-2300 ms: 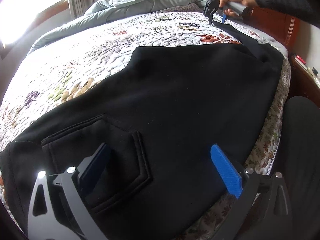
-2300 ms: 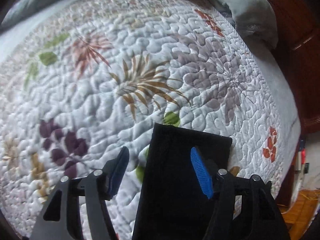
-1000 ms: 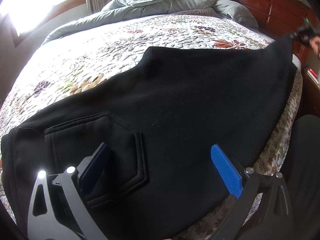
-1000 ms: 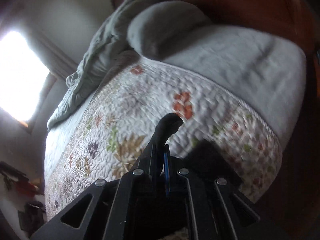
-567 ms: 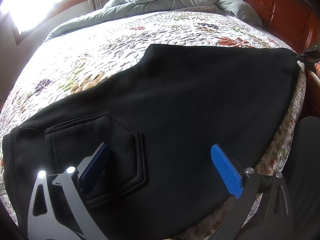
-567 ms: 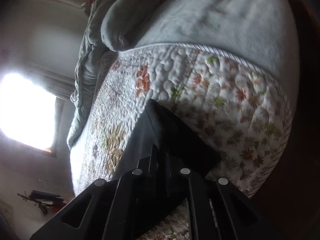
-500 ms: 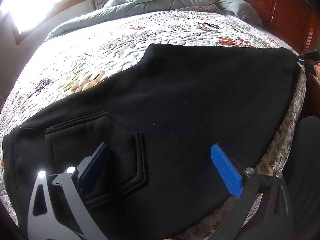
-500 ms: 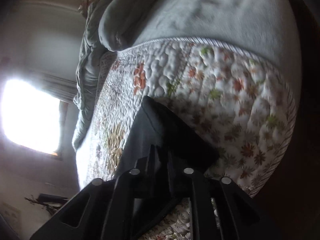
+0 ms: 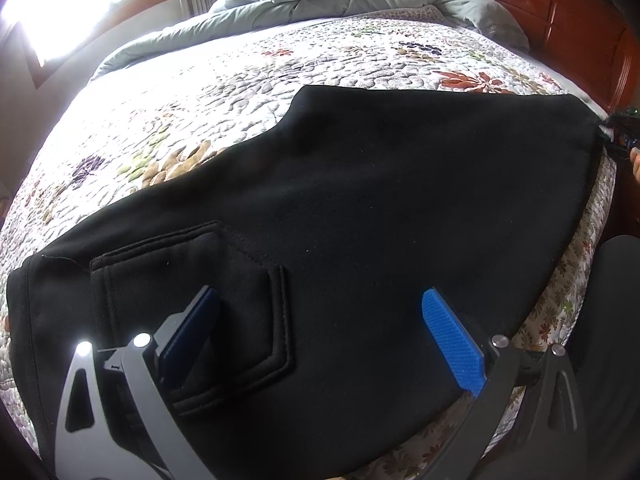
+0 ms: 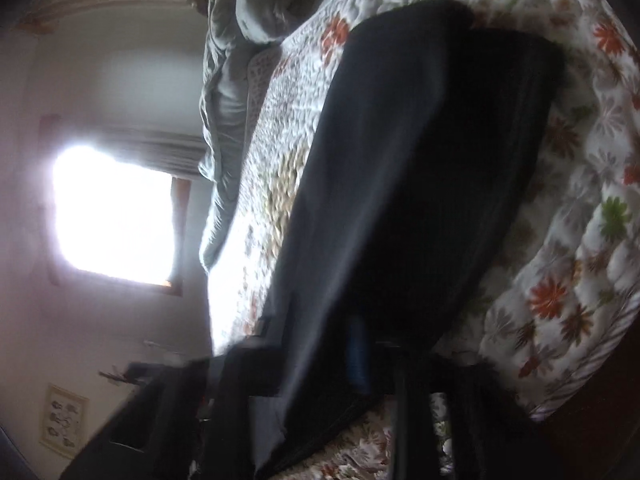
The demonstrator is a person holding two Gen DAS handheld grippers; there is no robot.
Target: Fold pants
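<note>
Black pants (image 9: 380,200) lie flat across the flowered quilt (image 9: 240,100), doubled leg over leg, with the back pocket (image 9: 192,304) at the near left. My left gripper (image 9: 320,294) hovers open over the pocket end, its blue pads (image 9: 452,344) wide apart and holding nothing. My right gripper (image 9: 620,136) is at the far right edge of the left wrist view, at the leg end. Seen from the right wrist, the right gripper (image 10: 360,344) is blurred and its jaws are closing tight on the hem end of the pants (image 10: 420,160), which stretch away from it.
A crumpled grey duvet (image 9: 340,0) is piled at the far side of the bed. A red-brown wooden headboard (image 9: 560,12) stands at the right, a bright window (image 9: 60,0) at the far left. A person's dark-clad leg (image 9: 612,320) is by the bed's near right edge.
The right gripper shut on the far leg's hem, carried it over and down to the bed's right edge, so the leg now lies flat. The left gripper stayed put.
</note>
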